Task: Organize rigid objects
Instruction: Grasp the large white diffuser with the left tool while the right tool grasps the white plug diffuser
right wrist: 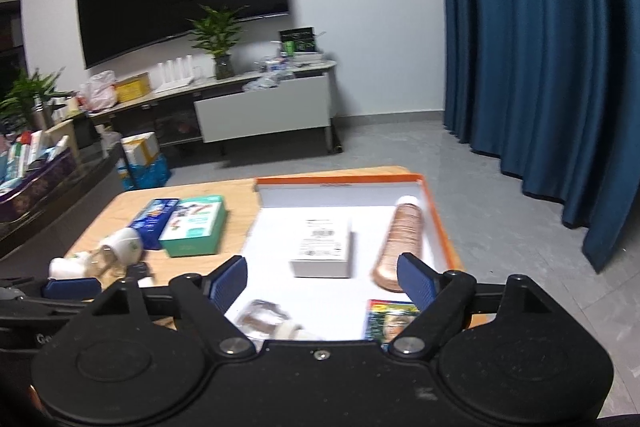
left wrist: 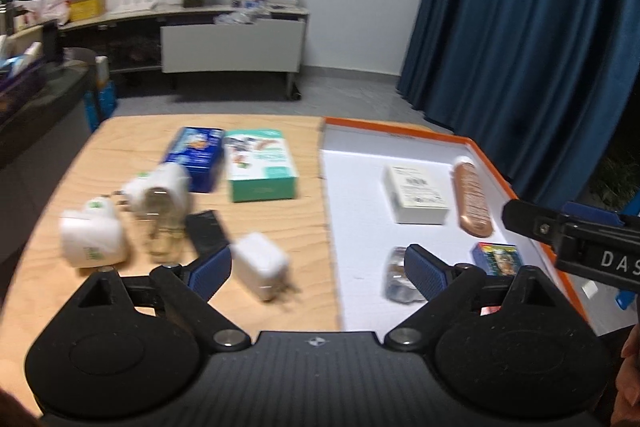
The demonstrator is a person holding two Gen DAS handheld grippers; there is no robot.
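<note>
Nearest the orange-rimmed tray (left wrist: 492, 163), just left of it, lies a white charger (left wrist: 262, 263); its loose prongs could skid if pinched off-centre (a guess). Farther left sit cups, beyond them two boxes. Left tongs (left wrist: 318, 267) and right tongs (right wrist: 322, 279) both gape wide, holding nothing, touching nothing.
</note>
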